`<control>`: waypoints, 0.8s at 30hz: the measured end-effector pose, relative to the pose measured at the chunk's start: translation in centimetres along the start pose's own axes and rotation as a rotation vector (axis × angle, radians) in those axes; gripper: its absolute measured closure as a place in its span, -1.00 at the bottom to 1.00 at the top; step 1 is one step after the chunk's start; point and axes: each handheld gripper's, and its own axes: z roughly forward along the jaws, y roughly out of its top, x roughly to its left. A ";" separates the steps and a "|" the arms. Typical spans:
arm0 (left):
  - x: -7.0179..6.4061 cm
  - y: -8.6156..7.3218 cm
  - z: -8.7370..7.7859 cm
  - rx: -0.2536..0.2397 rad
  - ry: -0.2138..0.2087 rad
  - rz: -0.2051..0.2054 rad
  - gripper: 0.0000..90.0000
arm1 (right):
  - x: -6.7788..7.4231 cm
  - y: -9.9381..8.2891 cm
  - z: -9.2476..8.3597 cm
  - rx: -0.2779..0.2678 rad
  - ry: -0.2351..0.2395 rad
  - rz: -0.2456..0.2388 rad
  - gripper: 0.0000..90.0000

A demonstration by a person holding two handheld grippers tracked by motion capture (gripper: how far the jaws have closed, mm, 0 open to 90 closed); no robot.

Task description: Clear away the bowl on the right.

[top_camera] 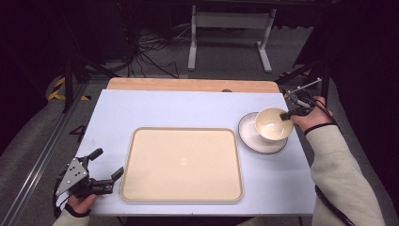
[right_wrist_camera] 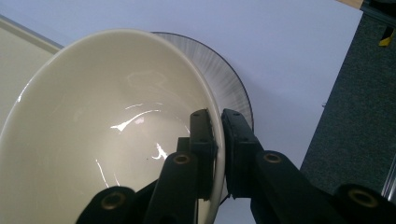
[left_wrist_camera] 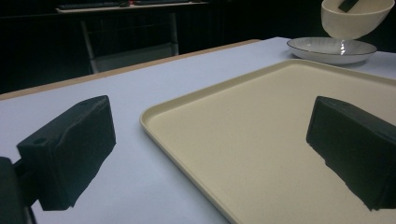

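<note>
Your left gripper (top_camera: 104, 165) lay nearest the camera, low at the worktop's front-left corner, held in your left hand (top_camera: 77, 201). Its two black jaws stood wide apart with nothing between them; in the left gripper view one jaw hung over the bare white worktop (left_wrist_camera: 154, 70) and the other over the left part of the tray (left_wrist_camera: 261, 140).

You had one tray (top_camera: 182, 165) on the table, a beige rectangular one with rounded corners and a raised rim, lying flat at the middle of the worktop toward its front edge, and nothing lay in it.

You had one bowl (top_camera: 272, 124) and one saucer (top_camera: 249, 136), both near the worktop's right edge, just right of the tray's far-right corner. The saucer, pale with a dark rim line, sat flat on the worktop. The cream bowl was raised above it and tilted, clear of the saucer in the left gripper view (left_wrist_camera: 357, 18).

Your right gripper (top_camera: 286, 114) came in from the right edge, in your right hand (top_camera: 313, 117). Its jaws were pinched on the bowl's (right_wrist_camera: 107, 135) right-hand rim, one jaw inside the bowl and one outside, with the saucer's (right_wrist_camera: 229, 79) ribbed edge showing behind it.
</note>
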 end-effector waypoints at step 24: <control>0.1 0.0 0.0 0.000 -0.005 -0.004 -0.96 | 1.1 0.7 -3.8 0.014 0.020 0.068 0.85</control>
